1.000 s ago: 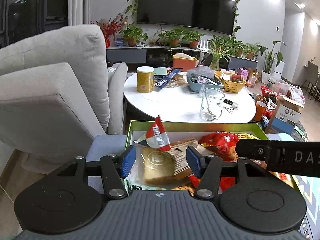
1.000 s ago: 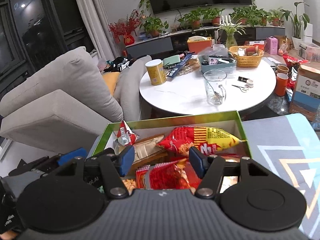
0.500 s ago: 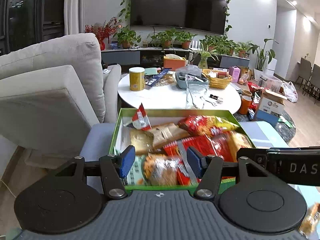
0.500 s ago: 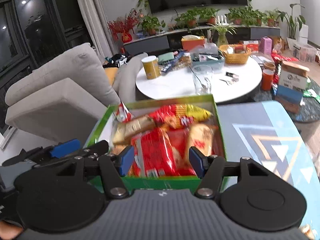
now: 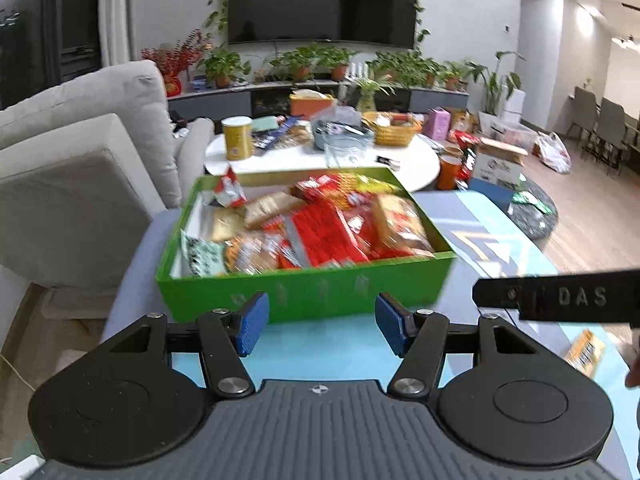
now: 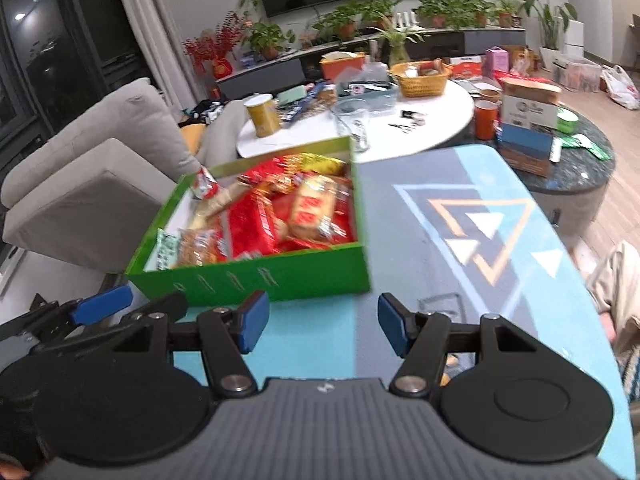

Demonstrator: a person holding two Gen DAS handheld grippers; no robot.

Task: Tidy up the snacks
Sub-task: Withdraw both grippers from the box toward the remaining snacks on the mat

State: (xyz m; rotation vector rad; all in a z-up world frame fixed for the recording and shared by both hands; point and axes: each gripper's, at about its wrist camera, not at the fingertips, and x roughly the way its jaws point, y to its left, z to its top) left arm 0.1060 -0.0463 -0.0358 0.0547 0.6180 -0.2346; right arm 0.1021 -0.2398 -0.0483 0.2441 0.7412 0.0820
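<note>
You have one green rectangular cardboard box (image 5: 304,292) of packets, one yellow cylindrical tin (image 5: 237,138), one woven yellow basket (image 5: 394,133), one orange cup (image 6: 485,121) and two blue-padded grippers.

A grey sofa (image 5: 80,152), round white table (image 5: 320,160) and wall-mounted television (image 5: 320,0) fill the lit living room.

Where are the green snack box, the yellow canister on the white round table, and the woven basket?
green snack box (image 5: 304,294): left wrist view, front wall.
yellow canister (image 5: 237,140): left wrist view, side of the body.
woven basket (image 6: 423,83): right wrist view, front of the woven wall.
</note>
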